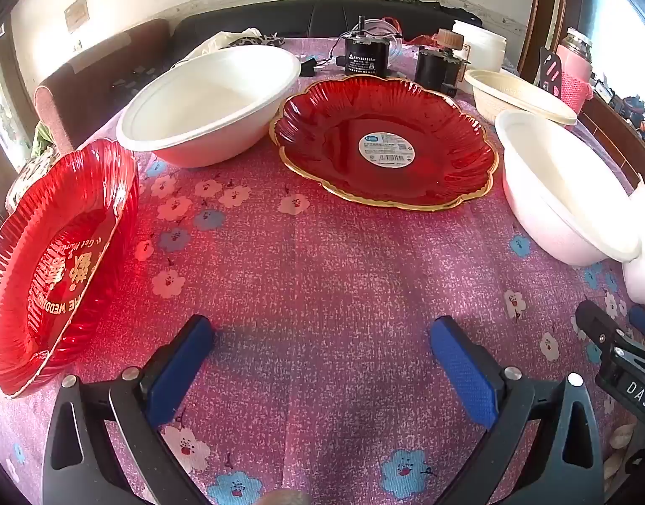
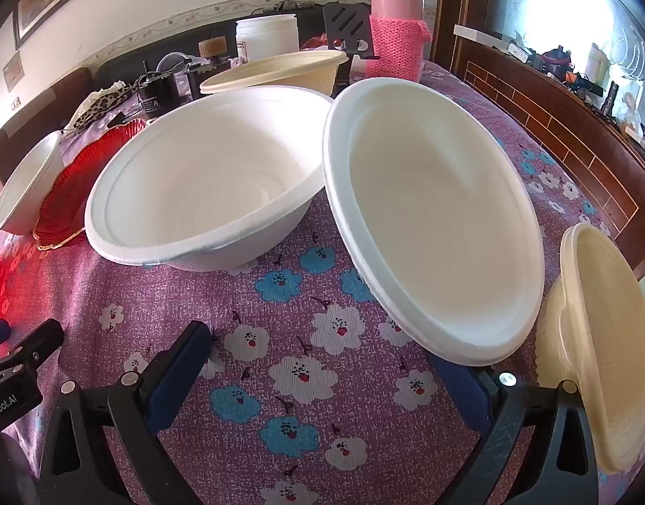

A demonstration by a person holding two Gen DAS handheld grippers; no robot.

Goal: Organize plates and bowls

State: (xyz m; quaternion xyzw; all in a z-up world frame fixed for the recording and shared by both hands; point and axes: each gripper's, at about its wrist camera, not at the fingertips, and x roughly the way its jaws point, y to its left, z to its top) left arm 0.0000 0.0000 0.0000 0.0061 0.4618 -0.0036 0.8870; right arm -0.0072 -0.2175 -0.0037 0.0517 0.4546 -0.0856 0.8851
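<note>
Left gripper (image 1: 322, 362): I read the jaws spread wide, empty, above the floral tablecloth (image 1: 322, 261).
Right gripper (image 2: 322, 370): likewise wide apart, nothing held.
Nearest bowl: white foam bowl (image 2: 432, 219) — just ahead of my right fingers.
Plates: gold-rimmed red plate (image 1: 385, 143) centre; second red plate (image 1: 57, 261) left.
Technique: I would pinch the rim only — foam crushes.

Floral purple tablecloth (image 1: 322, 261) under red plates (image 1: 385, 143), white bowls (image 2: 204, 193).
</note>
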